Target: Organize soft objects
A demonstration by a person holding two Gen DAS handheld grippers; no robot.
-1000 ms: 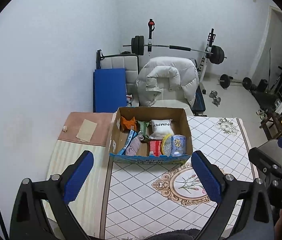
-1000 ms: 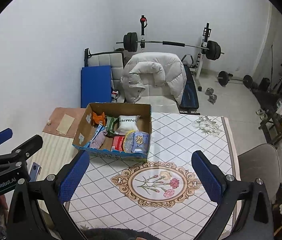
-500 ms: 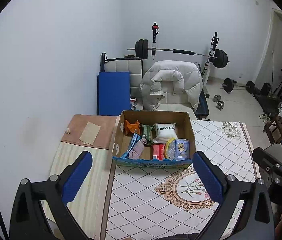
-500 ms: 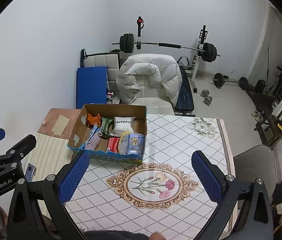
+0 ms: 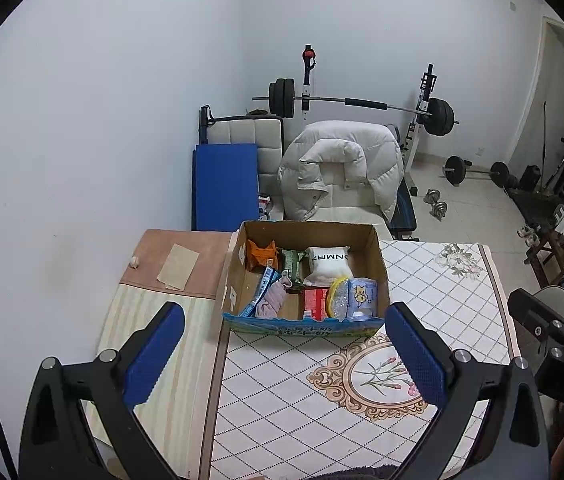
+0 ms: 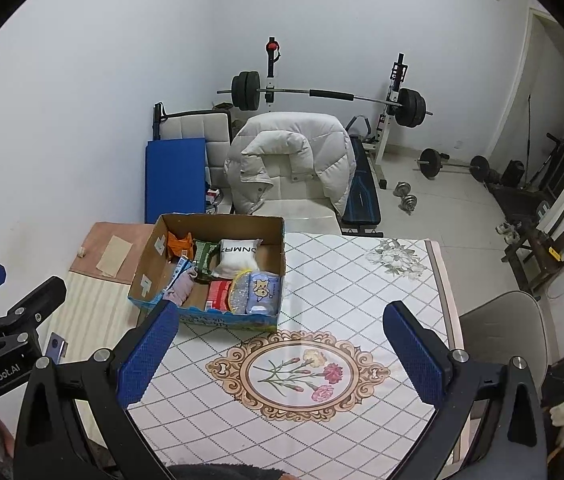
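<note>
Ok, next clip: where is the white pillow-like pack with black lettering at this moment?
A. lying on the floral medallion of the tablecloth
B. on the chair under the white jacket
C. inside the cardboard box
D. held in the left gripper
C. The white pack lies among the other items inside the cardboard box, toward its far side, while the left gripper and right gripper both hang open and empty short of the box.

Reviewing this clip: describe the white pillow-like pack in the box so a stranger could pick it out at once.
Find the open cardboard box on the quilted tablecloth, in front of the chair draped with a pale puffer jacket. Along the box's far wall, right of the dark green packet, lies the white pack. It is the only plain white, puffy item, with black letters printed across its top.
</note>
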